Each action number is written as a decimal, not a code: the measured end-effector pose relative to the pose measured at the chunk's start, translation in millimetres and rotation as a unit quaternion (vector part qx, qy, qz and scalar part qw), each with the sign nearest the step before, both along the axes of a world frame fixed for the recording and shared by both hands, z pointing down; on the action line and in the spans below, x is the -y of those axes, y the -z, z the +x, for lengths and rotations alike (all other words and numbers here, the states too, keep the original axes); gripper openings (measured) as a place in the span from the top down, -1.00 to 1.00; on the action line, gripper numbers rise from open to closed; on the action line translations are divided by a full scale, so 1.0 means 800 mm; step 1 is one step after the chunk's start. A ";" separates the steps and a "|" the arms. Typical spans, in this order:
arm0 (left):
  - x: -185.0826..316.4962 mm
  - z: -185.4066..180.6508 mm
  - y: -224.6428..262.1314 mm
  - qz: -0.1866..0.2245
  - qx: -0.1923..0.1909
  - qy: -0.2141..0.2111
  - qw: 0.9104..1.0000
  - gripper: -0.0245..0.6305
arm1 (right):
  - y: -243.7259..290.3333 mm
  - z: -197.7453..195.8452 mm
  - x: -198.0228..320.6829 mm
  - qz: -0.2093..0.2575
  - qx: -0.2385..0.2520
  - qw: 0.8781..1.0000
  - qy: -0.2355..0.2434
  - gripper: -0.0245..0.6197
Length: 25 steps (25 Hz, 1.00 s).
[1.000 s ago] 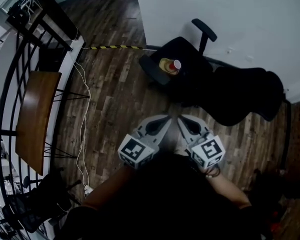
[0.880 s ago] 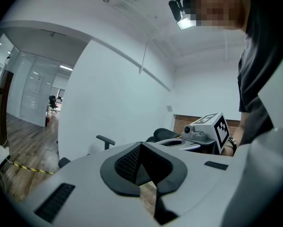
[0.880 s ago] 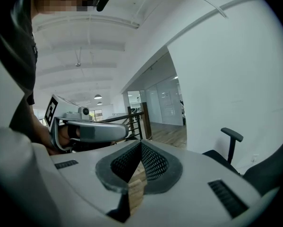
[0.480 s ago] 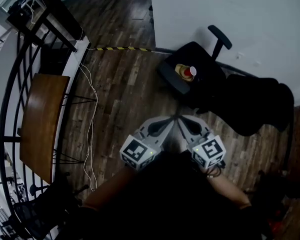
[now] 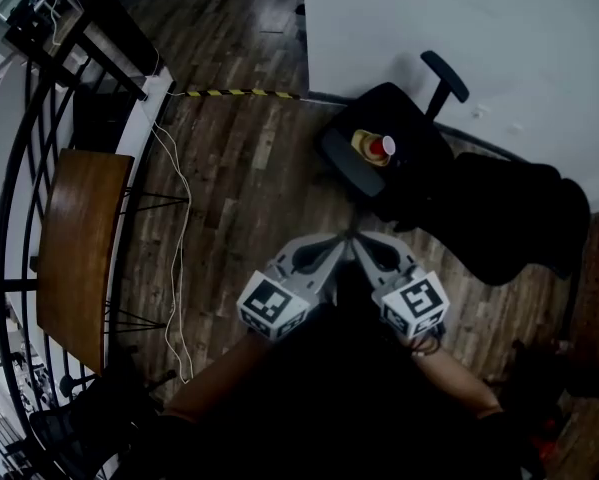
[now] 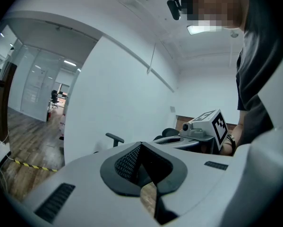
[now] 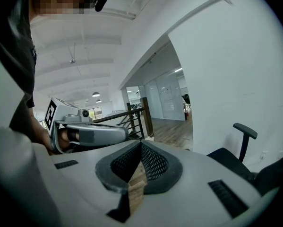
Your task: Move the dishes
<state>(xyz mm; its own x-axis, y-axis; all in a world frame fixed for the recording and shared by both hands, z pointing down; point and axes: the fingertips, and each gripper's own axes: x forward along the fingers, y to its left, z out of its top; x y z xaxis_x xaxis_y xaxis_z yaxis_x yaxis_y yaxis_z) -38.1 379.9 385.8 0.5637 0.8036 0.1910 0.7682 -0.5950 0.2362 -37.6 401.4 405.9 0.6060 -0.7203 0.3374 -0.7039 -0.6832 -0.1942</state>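
A yellow dish (image 5: 363, 146) and a red cup (image 5: 381, 147) rest on the seat of a black office chair (image 5: 404, 118) ahead of me in the head view. Both grippers are held close to my body over the wooden floor, well short of the chair. My left gripper (image 5: 333, 244) (image 6: 140, 149) is shut and holds nothing. Beside it, my right gripper (image 5: 365, 241) (image 7: 141, 148) is also shut and holds nothing. Their tips nearly touch each other. The dishes do not show in either gripper view.
A white wall (image 5: 479, 28) stands behind the chair, whose armrest (image 7: 245, 131) sticks up. A brown wooden table (image 5: 74, 238) and black railing (image 5: 49, 98) line the left. A white cable (image 5: 174, 198) and yellow-black tape (image 5: 239, 94) lie on the floor.
The head view has shifted, so the chair with the dishes now sits further right. Both grippers stay shut in the same place before my body.
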 end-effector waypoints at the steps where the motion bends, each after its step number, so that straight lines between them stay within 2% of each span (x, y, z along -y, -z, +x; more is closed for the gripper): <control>1: -0.001 0.005 -0.001 0.001 0.007 0.001 1.000 0.95 | -0.002 0.007 0.000 0.001 0.002 1.000 0.002 0.89; 4: -0.001 0.028 0.000 0.006 0.011 0.008 1.000 0.95 | -0.002 0.034 -0.002 0.010 0.006 1.000 0.001 0.89; 10: -0.022 0.089 0.005 0.013 0.010 0.018 1.000 0.95 | 0.009 0.097 -0.019 0.030 -0.017 0.999 0.013 0.89; 16: -0.082 0.151 0.013 0.018 0.007 0.012 1.000 0.95 | 0.015 0.159 -0.082 0.033 -0.016 0.999 0.007 0.89; 25: -0.184 0.239 0.035 0.031 -0.004 -0.020 0.999 0.95 | 0.039 0.249 -0.178 0.049 -0.023 0.998 -0.010 0.89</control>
